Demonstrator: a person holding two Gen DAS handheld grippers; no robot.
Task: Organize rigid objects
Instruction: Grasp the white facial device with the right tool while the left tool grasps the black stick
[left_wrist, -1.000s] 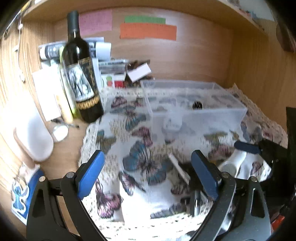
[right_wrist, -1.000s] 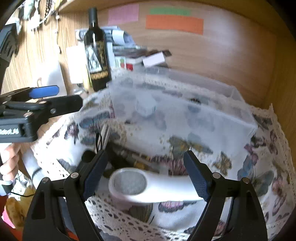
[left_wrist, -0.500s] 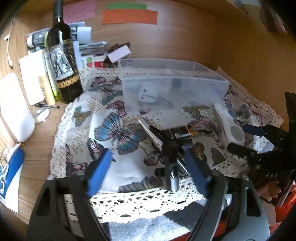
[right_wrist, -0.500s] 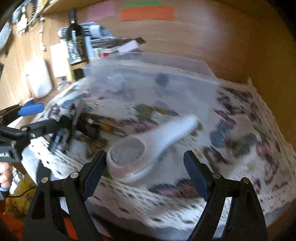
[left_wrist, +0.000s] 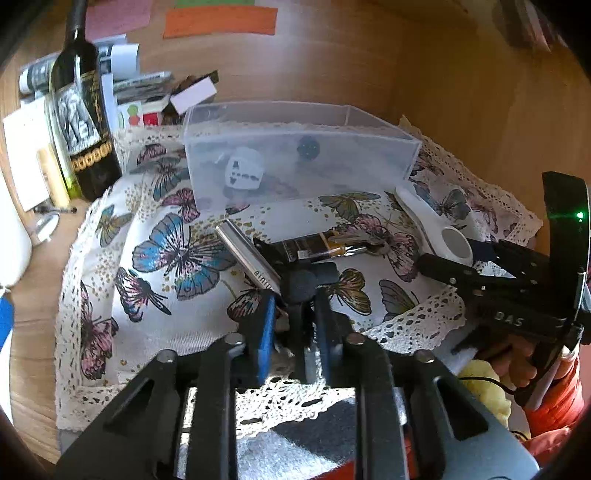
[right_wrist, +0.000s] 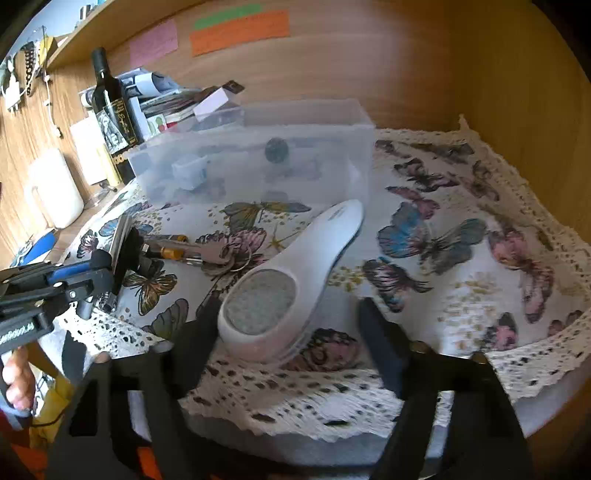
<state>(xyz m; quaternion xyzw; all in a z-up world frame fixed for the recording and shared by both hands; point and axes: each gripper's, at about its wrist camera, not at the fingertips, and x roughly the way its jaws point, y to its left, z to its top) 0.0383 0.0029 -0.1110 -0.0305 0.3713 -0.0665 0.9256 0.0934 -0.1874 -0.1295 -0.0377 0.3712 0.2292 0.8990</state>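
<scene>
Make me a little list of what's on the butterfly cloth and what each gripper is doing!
cloth: butterfly cloth on a wooden desk
box: clear plastic box at the back, small things inside
left gripper: shut on a black tool
right gripper: open, around the white handheld device
also on cloth: silver bar, keys
beside cloth: wine bottle

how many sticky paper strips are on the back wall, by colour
pink paper strip: 1
green paper strip: 1
orange paper strip: 1
total: 3
</scene>
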